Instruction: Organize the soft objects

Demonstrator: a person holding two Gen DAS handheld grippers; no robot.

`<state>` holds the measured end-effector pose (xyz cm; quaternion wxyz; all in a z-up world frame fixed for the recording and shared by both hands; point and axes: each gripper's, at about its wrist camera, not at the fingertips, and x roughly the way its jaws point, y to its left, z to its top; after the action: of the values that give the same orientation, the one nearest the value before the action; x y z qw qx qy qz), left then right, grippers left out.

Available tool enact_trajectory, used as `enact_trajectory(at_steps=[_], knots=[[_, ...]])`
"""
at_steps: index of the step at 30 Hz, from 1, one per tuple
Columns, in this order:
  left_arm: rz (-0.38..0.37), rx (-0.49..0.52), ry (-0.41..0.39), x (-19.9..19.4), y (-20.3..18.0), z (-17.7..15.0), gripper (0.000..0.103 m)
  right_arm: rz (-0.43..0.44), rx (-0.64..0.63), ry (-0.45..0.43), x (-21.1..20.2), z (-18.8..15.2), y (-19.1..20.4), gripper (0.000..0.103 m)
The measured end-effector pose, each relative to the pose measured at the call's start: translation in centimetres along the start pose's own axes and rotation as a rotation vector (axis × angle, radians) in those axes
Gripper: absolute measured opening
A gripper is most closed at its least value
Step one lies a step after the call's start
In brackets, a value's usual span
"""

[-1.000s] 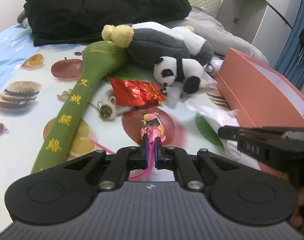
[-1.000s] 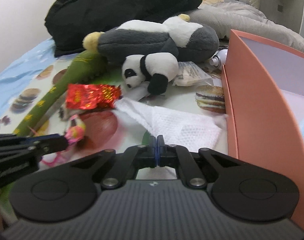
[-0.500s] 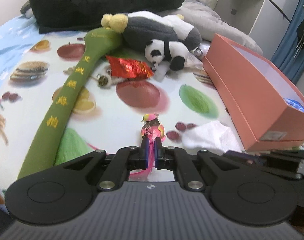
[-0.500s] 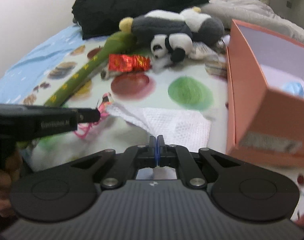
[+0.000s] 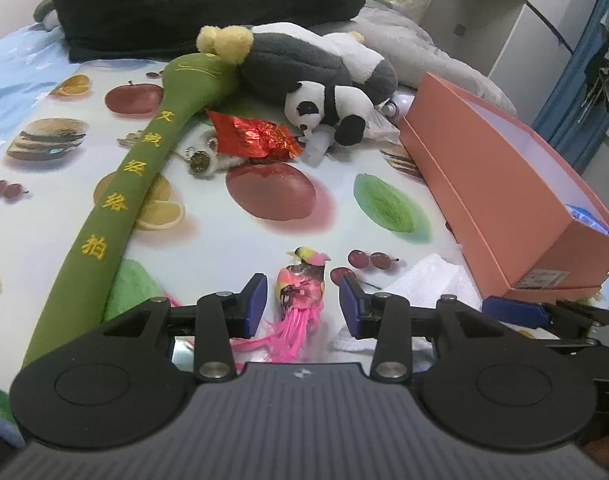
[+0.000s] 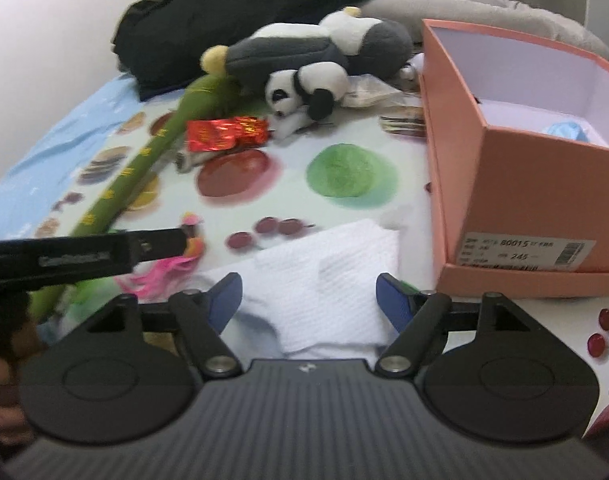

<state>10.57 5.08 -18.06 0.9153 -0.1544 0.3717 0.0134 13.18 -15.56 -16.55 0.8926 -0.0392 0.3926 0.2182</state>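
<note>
My left gripper (image 5: 302,306) is opening, pads clear of the pink feathered bird toy (image 5: 300,286) between them. My right gripper (image 6: 308,300) is opening over the white cloth (image 6: 328,280), just beside the orange box (image 6: 516,200).

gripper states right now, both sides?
Left gripper: jaws opening, pink feathered toy lies between them, pads off it.
Right gripper: jaws opening over white cloth, not gripping.
</note>
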Motion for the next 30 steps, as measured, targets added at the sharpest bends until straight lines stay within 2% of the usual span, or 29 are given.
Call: enact_trajectory(at_steps=[4, 7, 10, 13, 15, 17, 18, 24, 30], knots=[[0.004, 0.01, 0.013, 0.8, 0.0, 0.0, 0.046, -0.031, -0.028, 0.022, 1.5, -0.4, -0.1, 0.075], [0.009, 0.02, 0.018, 1.2, -0.2, -0.1, 0.046, -0.028, -0.075, 0.002, 1.8, -0.9, 0.4, 0.078], [0.018, 0.024, 0.022, 1.5, -0.2, -0.3, 0.046, -0.02, -0.107, 0.006, 1.8, -0.8, 0.7, 0.072], [0.029, 0.025, 0.015, 1.7, -0.2, -0.4, 0.046, 0.003, -0.134, 0.012, 1.8, -0.7, 1.3, 0.055], [0.032, 0.025, 0.014, 1.8, -0.2, -0.3, 0.045, 0.027, -0.141, 0.018, 1.7, -0.5, 1.8, 0.032], [0.032, 0.033, 0.013, 1.8, -0.3, -0.3, 0.04, 0.044, -0.144, 0.023, 1.6, -0.4, 2.3, 0.019], [0.035, 0.036, 0.014, 1.9, -0.3, -0.3, 0.034, 0.045, -0.144, 0.025, 1.6, -0.4, 2.5, 0.016], [0.028, 0.012, -0.004, 0.7, -0.4, 0.2, 0.033, 0.053, -0.082, 0.03, 0.4, 0.1, 1.9, 0.013], [0.011, 0.017, -0.041, -2.0, -1.5, 1.6, 0.033, 0.041, -0.047, -0.039, -2.9, 1.6, 1.0, 0.013]])
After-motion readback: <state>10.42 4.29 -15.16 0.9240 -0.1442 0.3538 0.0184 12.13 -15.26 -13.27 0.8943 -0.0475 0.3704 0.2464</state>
